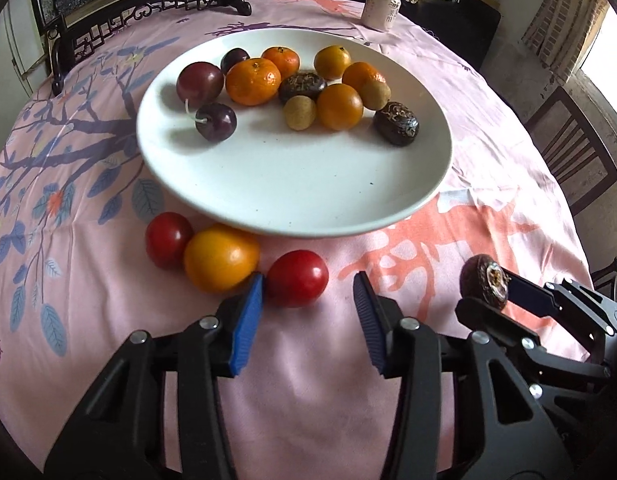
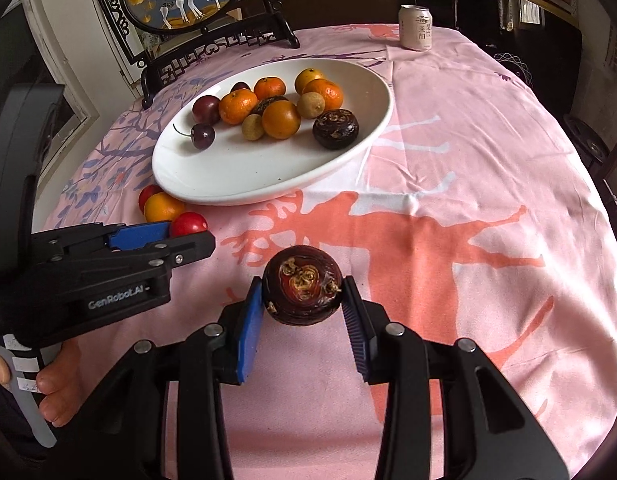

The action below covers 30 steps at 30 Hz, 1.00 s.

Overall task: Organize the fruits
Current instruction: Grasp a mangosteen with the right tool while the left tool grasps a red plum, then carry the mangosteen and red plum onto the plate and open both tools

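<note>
A white plate (image 1: 292,192) holds several fruits: oranges, dark plums, cherries, longans and dark water chestnuts. Three fruits lie on the cloth in front of it: a red tomato (image 1: 297,278), an orange (image 1: 220,260) and a second red tomato (image 1: 168,239). My left gripper (image 1: 308,290) is open, its left finger touching the near tomato's left side. My right gripper (image 2: 302,294) is shut on a dark water chestnut (image 2: 302,290), held above the cloth; the chestnut also shows in the left wrist view (image 1: 484,282). The plate also shows in the right wrist view (image 2: 268,176).
A drink can (image 2: 416,28) stands at the table's far edge. A framed deer picture on a dark carved stand (image 2: 212,46) stands behind the plate. A wooden chair (image 1: 576,152) is at the right of the pink tablecloth (image 2: 448,184).
</note>
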Each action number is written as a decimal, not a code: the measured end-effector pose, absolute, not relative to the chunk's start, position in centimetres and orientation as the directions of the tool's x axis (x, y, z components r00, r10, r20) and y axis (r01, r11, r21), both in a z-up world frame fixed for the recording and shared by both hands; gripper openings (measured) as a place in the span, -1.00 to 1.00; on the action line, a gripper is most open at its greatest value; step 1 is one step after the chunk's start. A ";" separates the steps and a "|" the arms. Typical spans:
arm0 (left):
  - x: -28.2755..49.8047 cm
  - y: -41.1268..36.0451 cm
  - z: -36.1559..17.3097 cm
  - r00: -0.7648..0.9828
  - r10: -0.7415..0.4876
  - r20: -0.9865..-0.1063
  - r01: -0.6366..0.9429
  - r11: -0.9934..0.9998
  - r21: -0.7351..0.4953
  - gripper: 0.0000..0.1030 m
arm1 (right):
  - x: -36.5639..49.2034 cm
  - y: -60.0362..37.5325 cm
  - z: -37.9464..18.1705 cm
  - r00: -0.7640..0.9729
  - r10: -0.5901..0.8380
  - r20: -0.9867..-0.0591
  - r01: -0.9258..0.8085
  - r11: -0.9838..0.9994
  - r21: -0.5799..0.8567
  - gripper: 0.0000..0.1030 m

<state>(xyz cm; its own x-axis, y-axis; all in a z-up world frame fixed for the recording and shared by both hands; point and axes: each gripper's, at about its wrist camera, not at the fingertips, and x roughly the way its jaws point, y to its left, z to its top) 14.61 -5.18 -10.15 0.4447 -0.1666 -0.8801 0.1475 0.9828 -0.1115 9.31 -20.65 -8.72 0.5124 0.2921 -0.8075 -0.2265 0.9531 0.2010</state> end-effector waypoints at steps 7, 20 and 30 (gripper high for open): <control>14.3 -4.9 -10.1 0.473 -0.159 -0.866 0.131 0.985 -0.110 -0.37 | 9.2 -22.0 -8.5 0.523 0.296 -0.800 -0.200 0.954 0.222 -0.23; 10.4 -2.1 -6.5 0.526 -0.232 -0.818 0.152 0.972 -0.178 -0.37 | 9.3 -19.7 -7.5 0.523 0.306 -0.795 -0.244 0.948 0.204 -0.23; 16.9 2.2 -1.9 0.608 -0.147 -0.781 0.067 0.989 -0.134 -0.37 | 13.4 -16.2 -3.9 0.547 0.317 -0.775 -0.330 0.932 0.149 -0.23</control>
